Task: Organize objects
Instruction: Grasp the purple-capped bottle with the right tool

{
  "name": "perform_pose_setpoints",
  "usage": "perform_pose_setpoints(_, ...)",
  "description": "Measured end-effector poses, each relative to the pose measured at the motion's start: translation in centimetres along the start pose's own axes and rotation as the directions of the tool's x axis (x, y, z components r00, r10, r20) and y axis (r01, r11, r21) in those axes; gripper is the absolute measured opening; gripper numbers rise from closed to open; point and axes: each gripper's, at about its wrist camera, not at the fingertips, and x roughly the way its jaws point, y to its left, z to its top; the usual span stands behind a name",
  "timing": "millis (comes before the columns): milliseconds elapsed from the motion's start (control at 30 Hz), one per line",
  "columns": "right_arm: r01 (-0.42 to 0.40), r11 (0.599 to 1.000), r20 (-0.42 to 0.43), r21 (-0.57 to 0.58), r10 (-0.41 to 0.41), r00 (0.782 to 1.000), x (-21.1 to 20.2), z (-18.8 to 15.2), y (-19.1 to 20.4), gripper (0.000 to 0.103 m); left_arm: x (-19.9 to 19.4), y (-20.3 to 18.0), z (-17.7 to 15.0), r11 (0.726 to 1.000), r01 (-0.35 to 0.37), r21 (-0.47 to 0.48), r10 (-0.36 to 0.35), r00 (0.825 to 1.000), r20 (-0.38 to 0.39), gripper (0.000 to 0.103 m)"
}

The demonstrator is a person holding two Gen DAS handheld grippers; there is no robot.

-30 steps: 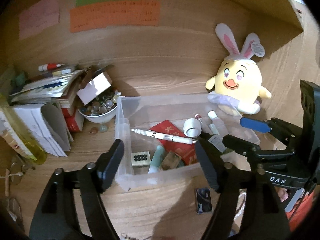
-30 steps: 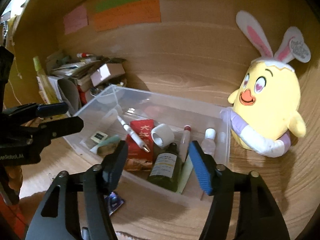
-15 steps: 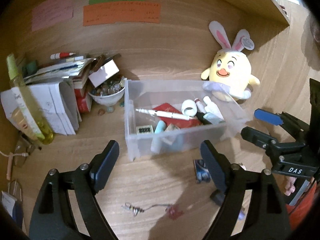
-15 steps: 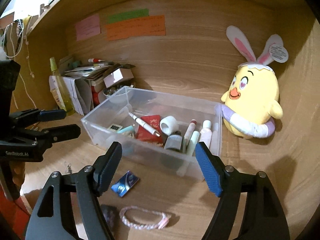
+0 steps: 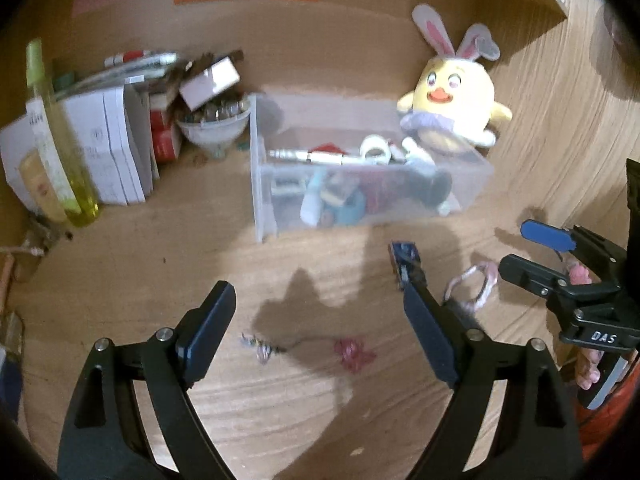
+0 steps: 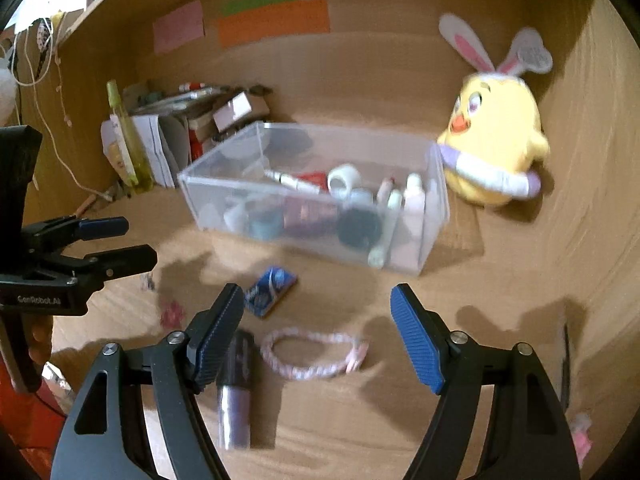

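1. The fingers of the left gripper (image 5: pixel 320 320) stand wide apart with nothing between them, having just been opening; they hang over a small charm on a chain (image 5: pixel 264 348) and a red trinket (image 5: pixel 354 354) on the wooden desk (image 5: pixel 160 264).
2. The right gripper (image 6: pixel 316 328) has also just been opening; its blue-padded fingers (image 6: pixel 416 340) are spread and empty above a pink braided bracelet (image 6: pixel 312 354).
3. A purple tube (image 6: pixel 236 384) lies just beside the right gripper's left finger, and a blue packet (image 6: pixel 270 290) lies on the desk between the bracelet and the box.
4. The clear plastic box (image 6: pixel 420 248) sits farther back, filled with small bottles, a pen and a roll of tape.
5. A yellow plush chick (image 6: pixel 496 148) with rabbit ears sits just beside the box.
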Motion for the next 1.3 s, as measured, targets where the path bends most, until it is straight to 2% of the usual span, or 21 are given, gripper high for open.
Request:
perform_pose_setpoints(67, -0.009, 1.000, -0.013, 0.010, 0.009, 1.000, 0.0, -0.8, 0.3, 0.073, 0.6, 0.1, -0.7, 1.000, 0.007, -0.011, -0.007, 1.000, -0.025, 0.086)
perform_pose_setpoints(133, 0.006, 1.000, -0.021, 0.000, -0.006, 1.000, -0.1, -1.4, 0.7, 0.073, 1.0, 0.2, -1.3, 0.999, 0.016, -0.031, -0.018, 0.999, -0.046, 0.068)
perform_pose_setpoints(200, 0.018, 1.000, -0.024, -0.011, -0.018, 1.000, -0.3, -1.9, 1.2, 0.072, 1.6, 0.3, -2.1, 0.998, 0.043, -0.048, -0.048, 0.995, -0.086, 0.059)
perform_pose_setpoints(467, -0.058, 0.998, -0.094, -0.031, 0.055, 0.994, 0.2, -4.0, 2.9, 0.047, 1.7, 0.4, -3.5, 0.995, 0.059, -0.081, -0.067, 0.993, -0.097, 0.058)
perform_pose_setpoints(567, -0.091, 0.995, -0.122, -0.029, 0.087, 0.989, 0.9, -4.5, 3.3, 0.040, 2.0, 0.0, -3.5, 0.995, 0.076, -0.069, -0.083, 0.991, -0.106, 0.054)
perform_pose_setpoints(667, -0.104, 0.994, -0.140, -0.030, 0.099, 0.985, 1.4, -4.7, 3.7, 0.037, 2.2, -0.6, -3.4, 0.994, 0.104, -0.045, -0.109, 0.987, -0.115, 0.047)
perform_pose_setpoints(733, -0.110, 0.993, -0.145, -0.033, 0.104, 0.984, 1.6, -4.7, 3.9, 0.035, 2.5, -1.0, -3.2, 0.992, 0.125, -0.033, -0.128, 0.984, -0.125, 0.036)
perform_pose_setpoints(767, -0.112, 0.993, -0.146, -0.034, 0.106, 0.984, 1.7, -4.6, 3.9, 0.032, 2.6, -1.1, -3.2, 0.991, 0.129, -0.026, -0.131, 0.983, -0.130, 0.033)
perform_pose_setpoints(833, -0.117, 0.993, -0.150, -0.034, 0.111, 0.982, 2.0, -4.6, 3.9, 0.027, 2.8, -1.5, -3.1, 0.990, 0.139, -0.008, -0.139, 0.980, -0.140, 0.022)
perform_pose_setpoints(867, -0.118, 0.993, -0.152, -0.030, 0.112, 0.982, 2.1, -4.5, 3.9, 0.024, 2.9, -1.7, -3.1, 0.992, 0.128, 0.003, -0.126, 0.982, -0.142, 0.020)
perform_pose_setpoints(1100, -0.113, 0.994, -0.132, 0.002, 0.112, 0.985, 2.2, -4.3, 3.5, 0.024, 3.2, -2.4, -2.9, 0.994, 0.098, 0.045, -0.091, 0.985, -0.149, 0.020)
perform_pose_setpoints(1200, -0.114, 0.993, -0.113, 0.015, 0.115, 0.987, 1.7, -4.1, 3.2, 0.024, 2.7, -2.4, -2.7, 0.996, 0.069, 0.055, -0.062, 0.991, -0.121, 0.009)
perform_pose_setpoints(1300, -0.112, 0.993, -0.096, 0.024, 0.114, 0.989, 1.4, -3.7, 2.9, 0.024, 2.3, -2.0, -2.2, 0.997, 0.073, 0.040, -0.069, 0.993, -0.099, 0.002)
